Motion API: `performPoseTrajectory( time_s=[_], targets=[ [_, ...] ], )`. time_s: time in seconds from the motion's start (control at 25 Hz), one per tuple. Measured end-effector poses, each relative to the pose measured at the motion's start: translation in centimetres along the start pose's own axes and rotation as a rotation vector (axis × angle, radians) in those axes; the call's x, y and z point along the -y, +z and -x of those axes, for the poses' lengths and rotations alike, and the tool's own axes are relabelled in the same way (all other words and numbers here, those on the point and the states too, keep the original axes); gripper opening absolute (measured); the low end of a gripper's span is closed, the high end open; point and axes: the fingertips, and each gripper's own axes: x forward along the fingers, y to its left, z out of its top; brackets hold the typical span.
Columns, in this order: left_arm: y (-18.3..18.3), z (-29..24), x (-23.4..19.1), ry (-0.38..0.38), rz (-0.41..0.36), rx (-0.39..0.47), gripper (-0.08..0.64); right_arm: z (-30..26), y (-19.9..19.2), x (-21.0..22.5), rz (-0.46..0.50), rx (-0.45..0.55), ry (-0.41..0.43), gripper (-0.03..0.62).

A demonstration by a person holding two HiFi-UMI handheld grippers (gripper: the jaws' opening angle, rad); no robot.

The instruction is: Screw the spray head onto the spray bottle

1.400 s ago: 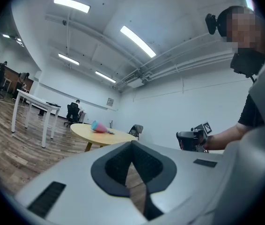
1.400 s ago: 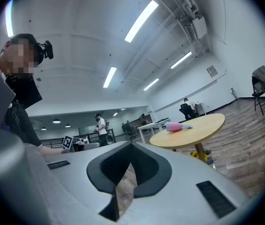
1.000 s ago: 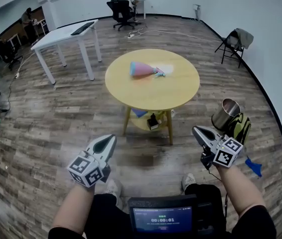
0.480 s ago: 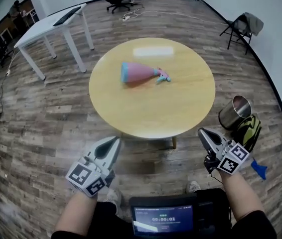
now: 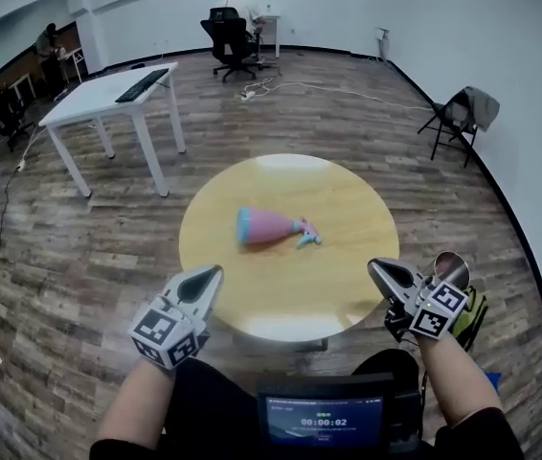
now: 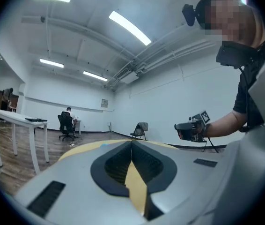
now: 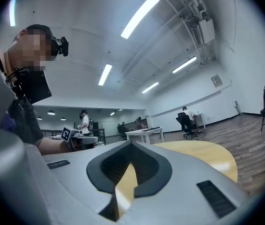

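Fingers (image 6: 114, 163) meet on left gripper (image 5: 211, 275), right gripper (image 5: 375, 267); only head view shows bottle (image 5: 266, 226)

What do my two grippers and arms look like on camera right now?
Both the left gripper and the right gripper are light grey wedges tapering to a point, with dark ribbed pads inside the jaws. Each carries a white marker cube printed with black square markers. The forearms are bare; the top is black with a short sleeve.

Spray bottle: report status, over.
Left gripper, right gripper shut, empty, near table edge. Spray bottle on its side, spray head at its neck. Path clear.
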Motion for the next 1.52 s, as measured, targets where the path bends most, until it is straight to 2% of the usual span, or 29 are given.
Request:
performPoseTrajectory(
  time_s=[0.16, 0.24, 0.28, 0.4, 0.44, 0.56, 0.68, 0.84, 0.96, 1.08, 1.2, 1.28, 1.32, 1.36, 1.4, 1.48, 1.52],
  targets=[
    [1.5, -3.6, -2.0, 0.006, -0.098, -0.004, 0.009, -1.9, 3.2, 1.8, 0.031, 0.002, 0.046, 0.028],
    [1.3, -6.0, -2.8, -0.029, -0.146, -0.031, 0.025, -2.6, 3.7, 2.6, 0.041, 0.003, 0.068, 0.028],
    [1.1, -7.2, -3.2, -0.060, -0.175, -0.051, 0.072, -3.0, 3.8, 3.0, 0.046, 0.002, 0.076, 0.028],
    [-0.3, -10.9, -4.5, -0.168, -0.251, -0.170, 0.409, -4.0, 3.8, 4.2, 0.048, 0.011, 0.091, 0.028],
    [-0.9, -12.2, -5.0, -0.196, -0.270, -0.216, 0.462, -4.3, 3.8, 4.8, 0.038, 0.018, 0.095, 0.028],
    [-3.3, -15.3, -5.7, -0.300, -0.310, -0.324, 0.509, -5.4, 3.6, 6.7, -0.014, 0.040, 0.101, 0.028],
    [-5.3, -17.4, -4.9, -0.413, -0.322, -0.387, 0.542, -6.0, 2.9, 8.2, -0.064, 0.046, 0.104, 0.028],
    [-8.3, -19.9, -4.3, -0.454, -0.371, -0.455, 0.548, -5.5, 1.6, 8.9, -0.084, 0.028, 0.114, 0.029],
    [-10.3, -21.0, -3.7, -0.466, -0.458, -0.496, 0.530, -5.2, 1.6, 9.3, -0.089, 0.025, 0.106, 0.028],
    [-9.3, -21.4, -2.3, -0.466, -0.476, -0.426, 0.523, -5.1, 2.1, 9.3, -0.089, 0.028, 0.101, 0.029],
    [-5.0, -19.4, -0.5, -0.436, -0.458, -0.254, 0.522, -5.2, 2.4, 8.6, -0.088, 0.023, 0.109, 0.029],
    [-1.3, -17.1, 0.7, -0.423, -0.476, -0.122, 0.522, -5.7, 2.9, 7.8, -0.126, 0.016, 0.132, 0.031],
    [0.3, -15.9, 1.2, -0.417, -0.510, -0.072, 0.522, -6.1, 3.4, 7.4, -0.172, 0.013, 0.162, 0.055],
    [1.7, -14.9, 1.8, -0.407, -0.557, -0.040, 0.522, -6.6, 3.9, 6.9, -0.237, 0.006, 0.207, 0.110],
    [2.7, -14.0, 2.3, -0.391, -0.610, -0.026, 0.522, -7.2, 4.3, 6.3, -0.311, -0.007, 0.260, 0.158],
    [4.0, -12.6, 3.0, -0.341, -0.707, -0.029, 0.522, -8.5, 4.5, 4.6, -0.433, -0.061, 0.367, 0.296],
    [4.3, -12.0, 3.4, -0.321, -0.747, -0.031, 0.522, -9.2, 4.3, 3.5, -0.461, -0.100, 0.413, 0.321]
  ],
)
